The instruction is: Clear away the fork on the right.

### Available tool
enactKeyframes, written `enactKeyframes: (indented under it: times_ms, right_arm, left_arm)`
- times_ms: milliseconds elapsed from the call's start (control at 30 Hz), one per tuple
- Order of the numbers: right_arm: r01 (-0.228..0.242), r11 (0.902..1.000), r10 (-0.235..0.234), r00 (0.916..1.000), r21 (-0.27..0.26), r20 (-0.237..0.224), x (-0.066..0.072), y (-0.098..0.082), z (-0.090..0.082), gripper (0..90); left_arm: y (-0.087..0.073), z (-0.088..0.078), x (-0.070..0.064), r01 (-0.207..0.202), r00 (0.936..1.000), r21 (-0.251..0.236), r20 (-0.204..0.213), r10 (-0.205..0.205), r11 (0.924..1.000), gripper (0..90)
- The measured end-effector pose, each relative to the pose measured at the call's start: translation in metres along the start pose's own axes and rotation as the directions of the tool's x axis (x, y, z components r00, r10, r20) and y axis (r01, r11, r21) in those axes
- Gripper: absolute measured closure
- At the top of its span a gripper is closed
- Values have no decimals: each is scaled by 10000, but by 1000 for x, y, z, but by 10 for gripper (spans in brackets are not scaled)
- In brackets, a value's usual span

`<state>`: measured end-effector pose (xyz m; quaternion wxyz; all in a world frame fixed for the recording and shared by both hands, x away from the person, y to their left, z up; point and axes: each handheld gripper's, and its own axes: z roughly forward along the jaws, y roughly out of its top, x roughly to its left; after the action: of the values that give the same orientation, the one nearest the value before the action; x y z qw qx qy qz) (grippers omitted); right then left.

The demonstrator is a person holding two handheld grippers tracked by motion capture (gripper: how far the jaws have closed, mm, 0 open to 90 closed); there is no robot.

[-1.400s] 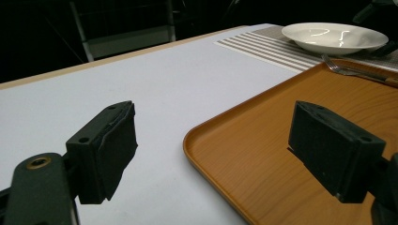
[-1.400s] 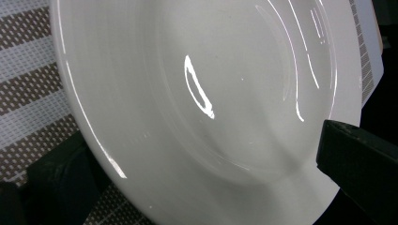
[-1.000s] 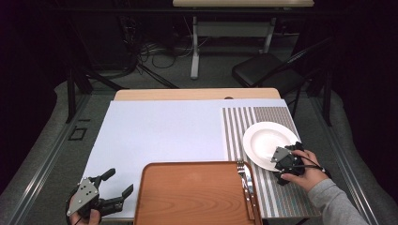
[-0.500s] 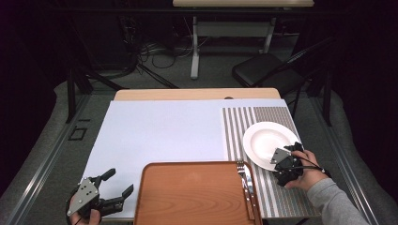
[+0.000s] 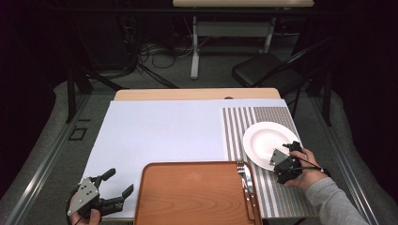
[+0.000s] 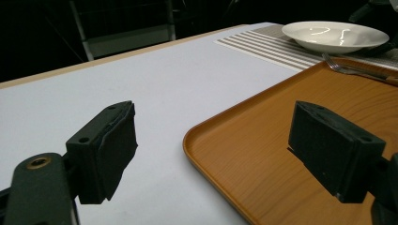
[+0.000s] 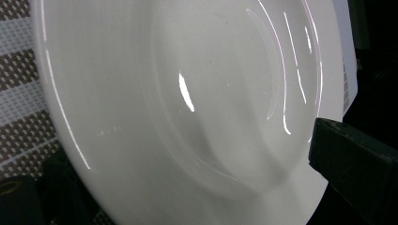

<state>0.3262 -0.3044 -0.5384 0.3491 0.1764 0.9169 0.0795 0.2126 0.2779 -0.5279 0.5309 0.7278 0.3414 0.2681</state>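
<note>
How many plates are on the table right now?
1. The white plate sits on the striped mat at the table's right side, with the right gripper at its near rim. Nothing on the wooden tray looks like a second plate.

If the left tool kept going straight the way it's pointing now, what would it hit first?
Most likely the wooden tray: the open left tool points across the tray's near corner, with the fork and white plate farther along. Its height above the tray is unclear.
</note>
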Motion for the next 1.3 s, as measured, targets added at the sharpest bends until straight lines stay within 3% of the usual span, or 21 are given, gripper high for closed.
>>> enactKeyframes:
  times_ms: [233,333,400,433,533,833,933,1000,1033,1100,1233,1300]
  right_arm:
    - [57,9997,-48,9993,-225,365,2,0,3,16]
    - [136,9999,-137,9990,21,431,2,2,2,16]
    - [70,9994,-51,9985,-352,554,3,1,5,18]
    - [59,9996,-42,9983,-288,587,3,1,5,18]
    - [188,9998,-185,9983,-46,558,1,2,4,18]
    - [64,9997,-50,9982,-224,601,0,2,6,34]
    - [187,9993,-174,9990,-316,404,-1,1,6,65]
    - [376,9992,-373,9988,-102,318,-1,2,4,108]
    - [223,9997,-224,9994,19,260,1,2,2,124]
    - [461,9988,-456,9986,-177,284,1,3,3,144]
    - [514,9986,-516,9985,124,168,-4,4,-2,167]
    - [387,9992,-384,9989,-134,265,-4,4,-3,205]
  left_arm:
    - [0,0,0,3,10000,-2,-12,-3,10000,157]
    - [0,0,0,1,10000,0,-16,-1,10000,157]
    - [0,0,0,10,10000,1,-23,-10,10000,157]
    - [0,0,0,7,10000,8,-26,-7,10000,157]
    - [0,0,0,-5,10000,7,-22,5,10000,157]
    - [0,0,0,11,10000,17,-41,-11,10000,157]
    - [0,0,0,8,10000,23,-30,-8,10000,157]
    - [0,0,1,27,10000,26,-40,-27,10000,157]
    - [0,0,1,34,10000,22,-42,-34,10000,157]
    - [0,0,0,43,10000,19,-38,-43,10000,157]
    - [0,0,1,31,10000,25,-32,-31,10000,157]
    - [0,0,1,32,10000,28,-38,-32,10000,157]
